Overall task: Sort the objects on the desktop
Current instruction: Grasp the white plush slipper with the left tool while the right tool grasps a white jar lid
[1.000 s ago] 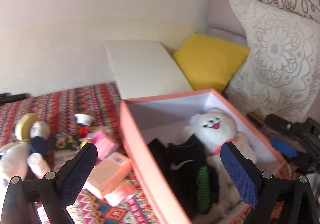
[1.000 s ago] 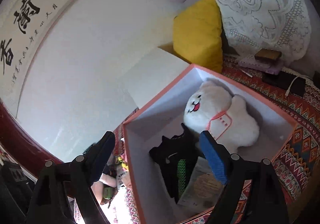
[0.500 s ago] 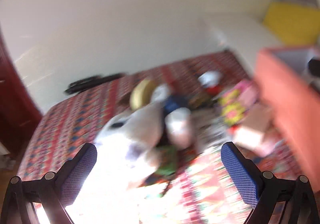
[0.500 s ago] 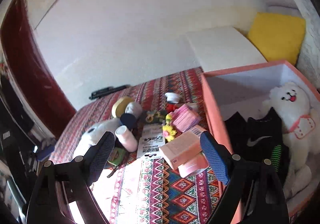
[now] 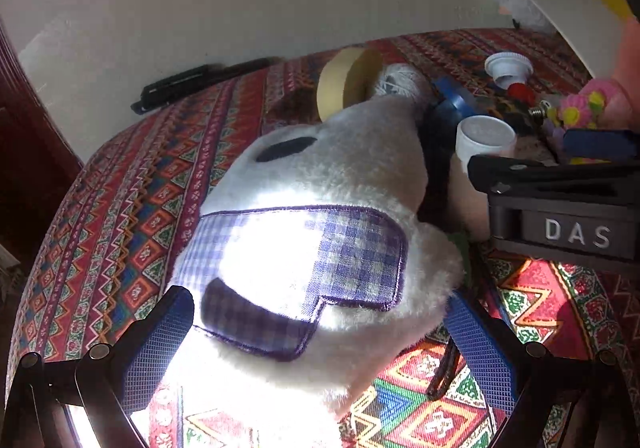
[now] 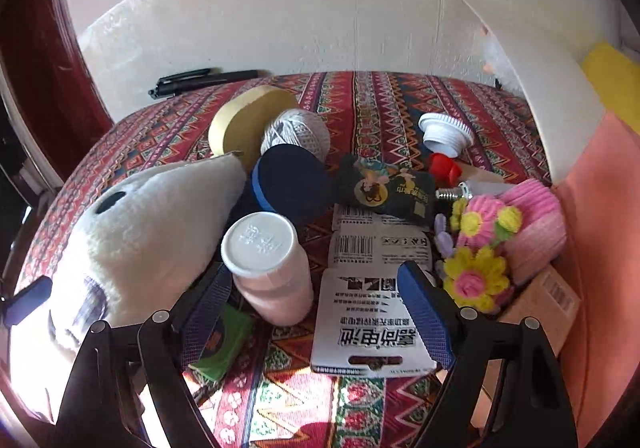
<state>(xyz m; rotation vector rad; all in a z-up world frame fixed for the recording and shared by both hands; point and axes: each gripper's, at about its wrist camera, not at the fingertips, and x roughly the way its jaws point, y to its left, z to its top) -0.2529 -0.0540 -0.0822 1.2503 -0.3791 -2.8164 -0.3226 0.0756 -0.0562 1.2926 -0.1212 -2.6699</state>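
While my left gripper (image 5: pixel 318 332) stands with its jaws spread wide on either side of the plush toy (image 5: pixel 320 232), nothing is yet pinched: both blue pads lie at the lower corners of the left view, close beside the fur, and whether they touch it I cannot tell. The toy fills the centre of that view, lying on the patterned cloth (image 5: pixel 132 215) with its checked patch (image 5: pixel 320 268) facing me. I judge it light, soft and highly compressible; the pile will sink under the pads, so a hold across the full body near the patch should seat better than a pinch on the tapering upper end, which could slide out.

My right gripper (image 6: pixel 316 308) is likewise released and holds nothing; its pads flank a white-capped bottle (image 6: pixel 268 268) at lower centre of the right view, with a printed card (image 6: pixel 368 328) lying flat between them. The bottle looks rigid and smooth, so I expect it to roll or slip if squeezed near the cap; its middle is the safer place. The card seems thin and hard to lift off cloth.

Other clutter sits in the upper half of the right view: tape roll (image 6: pixel 244 119), ball of string (image 6: pixel 298 131), white cap (image 6: pixel 444 131). At the right edge stand pink knitted flowers (image 6: pixel 480 248) and the pink box wall (image 6: pixel 600 207).
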